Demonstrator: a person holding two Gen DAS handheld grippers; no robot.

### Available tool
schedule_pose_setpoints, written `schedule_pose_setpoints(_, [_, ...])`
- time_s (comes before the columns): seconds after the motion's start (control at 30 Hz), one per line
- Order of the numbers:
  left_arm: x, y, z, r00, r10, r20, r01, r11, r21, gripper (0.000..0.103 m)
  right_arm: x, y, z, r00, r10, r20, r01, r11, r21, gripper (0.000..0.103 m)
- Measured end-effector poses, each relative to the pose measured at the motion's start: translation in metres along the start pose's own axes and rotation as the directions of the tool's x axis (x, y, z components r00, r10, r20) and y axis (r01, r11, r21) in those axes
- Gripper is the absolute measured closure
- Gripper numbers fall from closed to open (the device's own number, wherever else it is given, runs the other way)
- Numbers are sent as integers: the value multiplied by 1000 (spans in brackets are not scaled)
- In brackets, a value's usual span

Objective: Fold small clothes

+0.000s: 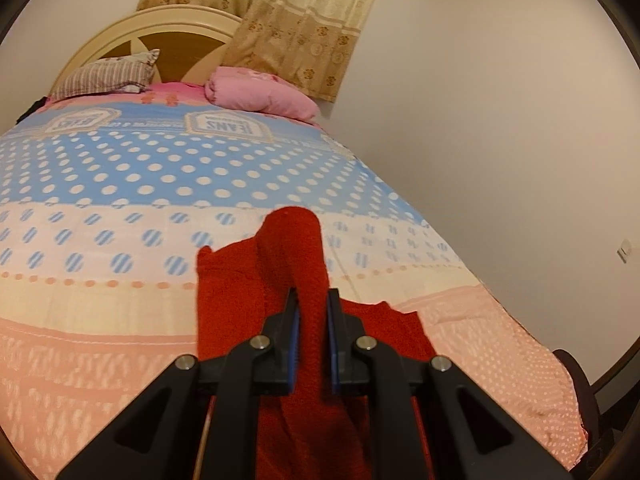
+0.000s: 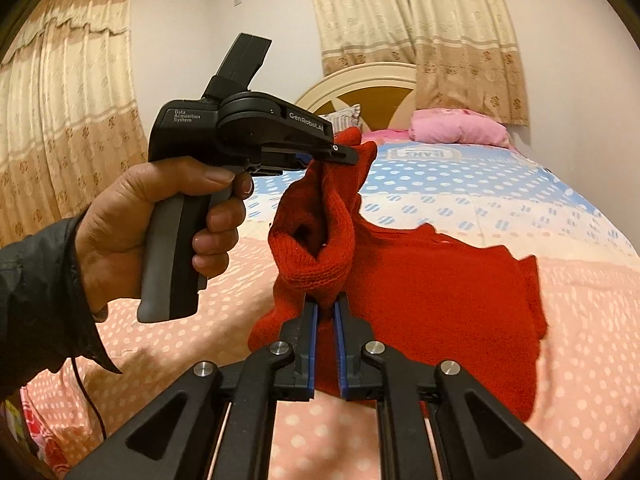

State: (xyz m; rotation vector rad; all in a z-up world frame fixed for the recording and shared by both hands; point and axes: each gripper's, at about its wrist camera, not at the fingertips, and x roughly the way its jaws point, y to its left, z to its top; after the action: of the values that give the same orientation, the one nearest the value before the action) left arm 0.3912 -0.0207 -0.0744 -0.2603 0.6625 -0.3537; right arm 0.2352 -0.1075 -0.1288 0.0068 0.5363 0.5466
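Left wrist view looks down the left tongs, whose blue-padded black jaws are nearly closed and pinch a fold of a red knitted woollen garment; a tube of the knit, seemingly a sleeve, rises past the tips and curls over, while the rest spreads beneath and beside the jaws onto the bed. No container shows in either view; the garment lies directly on the bed's quilt, which is printed in bands of blue with white dots, cream with striped dots and peach with pale spots. At the head end a striped grey pillow leans against a cream and brown rounded wooden headboard, with a folded pink quilt beside it, and beige flowered curtains hang behind. From the right wrist view, the right tongs are all but closed, their tips gripping a bunched loop of the same red knit and lifting it off the quilt, while the body of the garment lies flat on the peach and cream bands to the right. Further back in that view a person's left hand, in a dark sleeve, grips the grey handle of the other black device, whose jaws are closed on a higher bunch of the red fabric, so the knit hangs draped between the two grips.
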Motion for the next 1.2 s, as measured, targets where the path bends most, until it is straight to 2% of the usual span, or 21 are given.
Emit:
schedule_pose_setpoints(0.2, [22, -26, -3, 998, -43, -42, 44, 999, 28, 91, -9, -22, -10, 1000, -19, -9, 20, 998, 66, 96])
schedule_pose_setpoints(0.5, [55, -62, -8, 992, -69, -109, 78, 994, 78, 92, -21, -51, -24, 998, -47, -29, 51, 987, 156, 96])
schedule_pose_setpoints(0.57, [61, -67, -10, 990, -77, -122, 87, 993, 78, 92, -23, -57, -26, 998, -57, -32, 62, 984, 170, 102])
schedule_pose_setpoints(0.7, [72, -76, -15, 984, -99, -149, 113, 990, 87, 94, -27, -73, -34, 996, -71, -57, 82, 974, 212, 102])
schedule_pose_setpoints(0.77, [76, -80, -20, 982, -99, -162, 115, 989, 93, 94, -26, -81, -39, 995, -54, -85, 73, 969, 236, 102])
schedule_pose_setpoints(0.93, [78, -77, -23, 980, -94, -176, 111, 990, 89, 94, -25, -89, -39, 996, -5, -92, 32, 955, 295, 100])
schedule_pose_setpoints(1.0, [77, -76, -23, 980, -94, -175, 111, 990, 87, 94, -21, -84, -36, 996, 7, -94, 20, 959, 284, 91])
schedule_pose_setpoints(1.03, [78, -76, -22, 980, -93, -175, 109, 990, 86, 94, -19, -81, -34, 996, 15, -93, 12, 960, 280, 79])
schedule_pose_setpoints(1.07, [78, -76, -22, 980, -94, -176, 110, 990, 86, 94, -17, -80, -34, 996, 16, -93, 11, 960, 278, 59])
schedule_pose_setpoints(1.13, [79, -76, -22, 980, -92, -178, 109, 990, 90, 94, -13, -78, -31, 996, 10, -83, 13, 961, 276, 39])
schedule_pose_setpoints(1.2, [81, -76, -23, 978, -84, -189, 104, 989, 101, 94, -8, -80, -29, 996, 12, -87, 13, 961, 278, 39])
